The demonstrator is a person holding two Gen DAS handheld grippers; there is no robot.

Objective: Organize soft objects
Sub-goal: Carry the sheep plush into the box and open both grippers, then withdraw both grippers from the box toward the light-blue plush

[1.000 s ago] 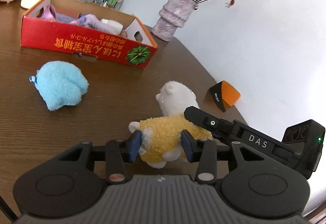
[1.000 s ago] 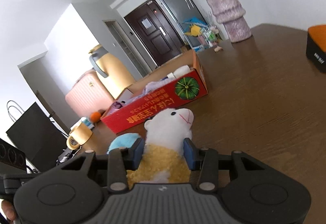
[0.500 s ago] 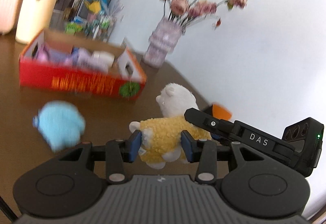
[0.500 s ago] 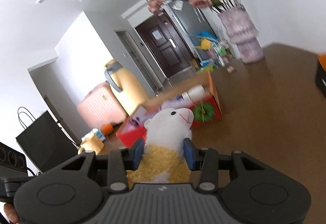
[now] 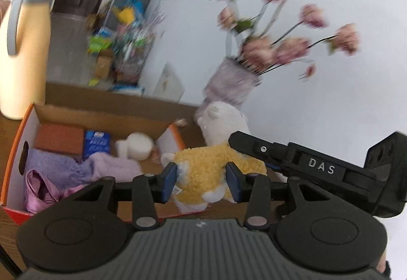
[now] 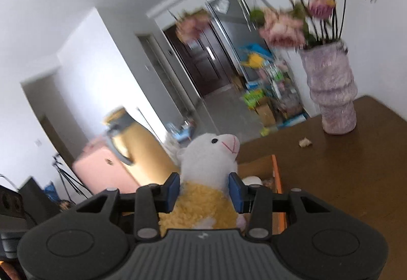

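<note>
A plush sheep (image 5: 203, 173) with a white head and yellow woolly body hangs in the air, gripped from two sides. My left gripper (image 5: 201, 182) is shut on its yellow body. My right gripper (image 6: 204, 191) is shut on the sheep (image 6: 208, 160) around its neck; its black body crosses the left wrist view at the right. Below and to the left of the sheep lies the red cardboard box (image 5: 15, 160), open, holding purple cloths (image 5: 58, 170), a white plush (image 5: 136, 146), a blue packet and a brown block. The box's orange rim (image 6: 276, 179) shows under the sheep in the right wrist view.
A purple vase of pink flowers (image 6: 333, 91) stands on the brown table (image 6: 343, 168) beyond the box, near the white wall. A large yellow flask (image 5: 23, 51) stands left of the box. A pink suitcase (image 6: 101, 170) and floor clutter lie beyond the table.
Both grippers lifted the sheep off the table and carried it forward to above the box. The blue plush on the table has dropped out of view. The vase looms closer.
</note>
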